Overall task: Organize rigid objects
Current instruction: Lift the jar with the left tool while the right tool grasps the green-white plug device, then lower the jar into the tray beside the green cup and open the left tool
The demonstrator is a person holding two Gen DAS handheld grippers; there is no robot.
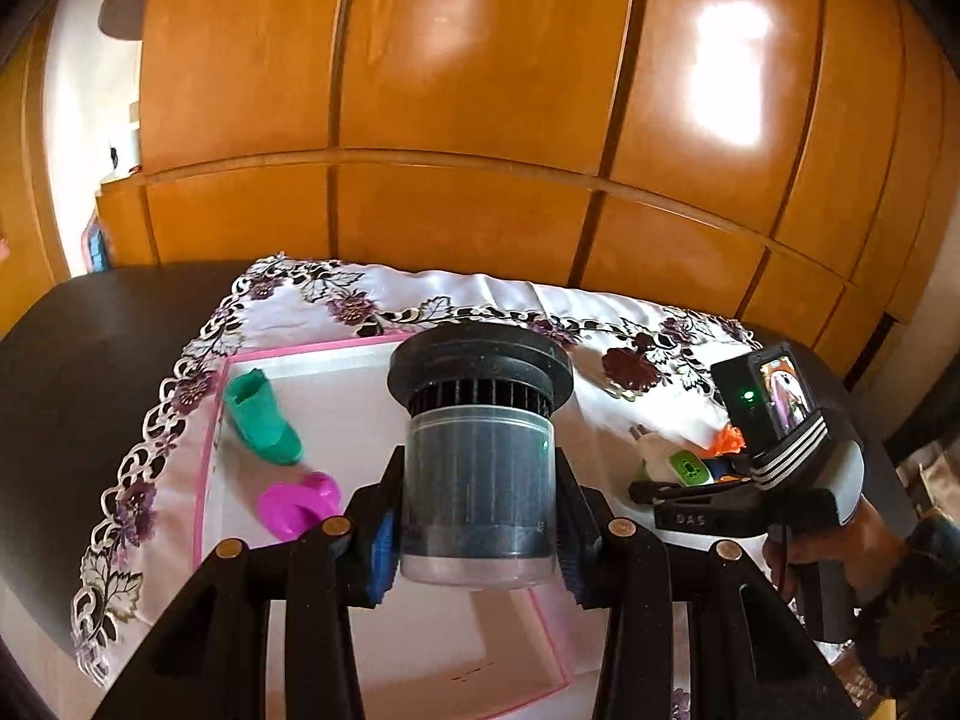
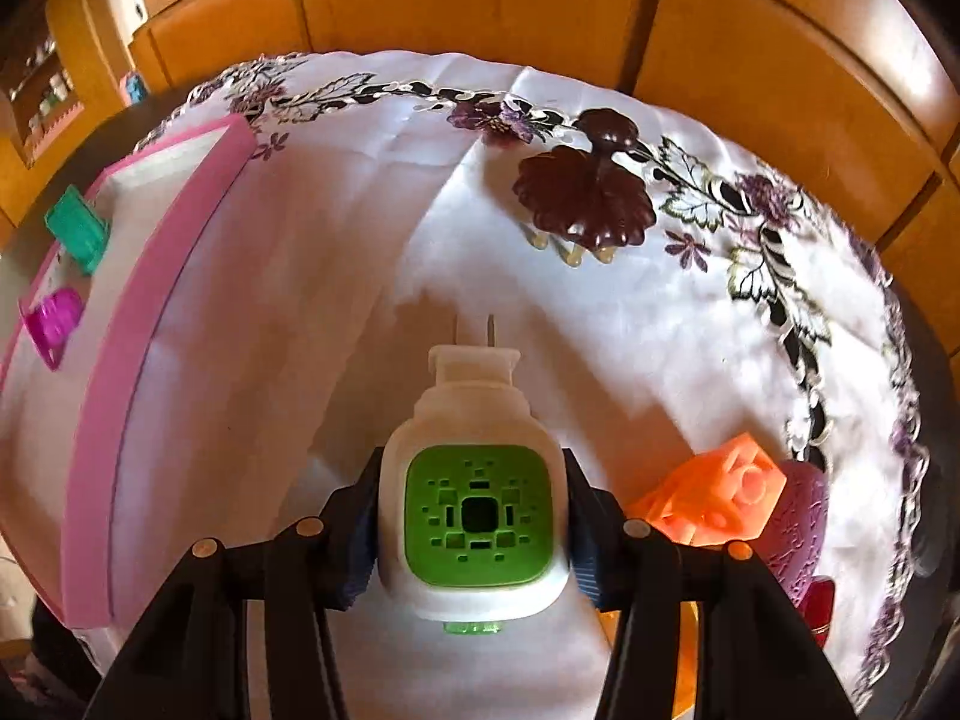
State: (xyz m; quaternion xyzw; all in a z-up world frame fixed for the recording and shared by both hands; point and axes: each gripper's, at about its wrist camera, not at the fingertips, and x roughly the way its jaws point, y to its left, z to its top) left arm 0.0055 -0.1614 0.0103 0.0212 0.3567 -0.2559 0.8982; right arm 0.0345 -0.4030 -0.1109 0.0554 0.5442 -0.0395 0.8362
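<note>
Embroidered white cloth (image 2: 540,312) covered the desk; left tool (image 1: 474,531) gripped a clear cylindrical filter canister (image 1: 477,480), right tool (image 2: 474,516) gripped a white-and-green plug-in device (image 2: 474,504); both apparently awaited placing in the pink-edged white box (image 1: 384,348).
</note>
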